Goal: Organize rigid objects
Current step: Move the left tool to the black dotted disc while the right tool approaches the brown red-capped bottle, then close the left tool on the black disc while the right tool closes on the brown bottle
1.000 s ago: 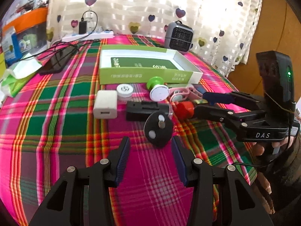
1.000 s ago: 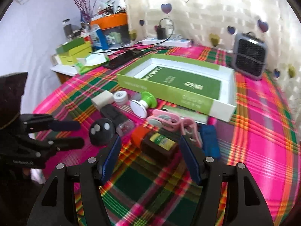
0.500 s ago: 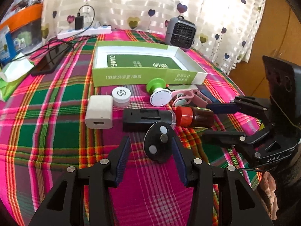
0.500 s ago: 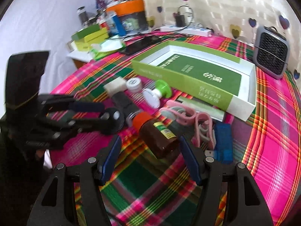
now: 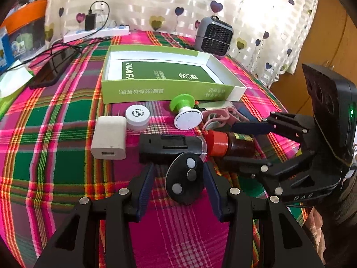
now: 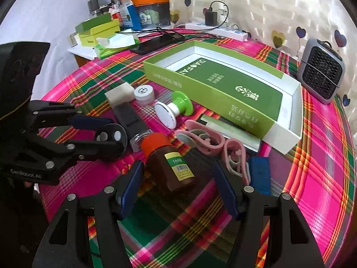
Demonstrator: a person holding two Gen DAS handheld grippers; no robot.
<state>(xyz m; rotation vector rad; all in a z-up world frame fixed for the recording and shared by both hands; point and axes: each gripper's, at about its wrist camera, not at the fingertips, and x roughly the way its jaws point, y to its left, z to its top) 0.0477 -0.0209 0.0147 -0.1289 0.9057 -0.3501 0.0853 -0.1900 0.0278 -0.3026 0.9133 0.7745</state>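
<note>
A black round disc with silver studs lies on the plaid cloth between the fingers of my left gripper, which is open; the right finger is close against its edge. A brown bottle with an orange cap lies on its side between the fingers of my right gripper, also open. In the left wrist view the right gripper straddles the bottle from the right. The right wrist view shows the left gripper around the disc. Behind them stands an open green and white box.
In front of the box lie a white charger, a small white jar, a green-handled stamp, a black flat device, pink bands and a blue block. A grey fan, a phone and cables sit farther back.
Both grippers have moved forward: the disc now sits deeper between the left fingers, and the bottle has come in between the right fingers. Both stay open.
</note>
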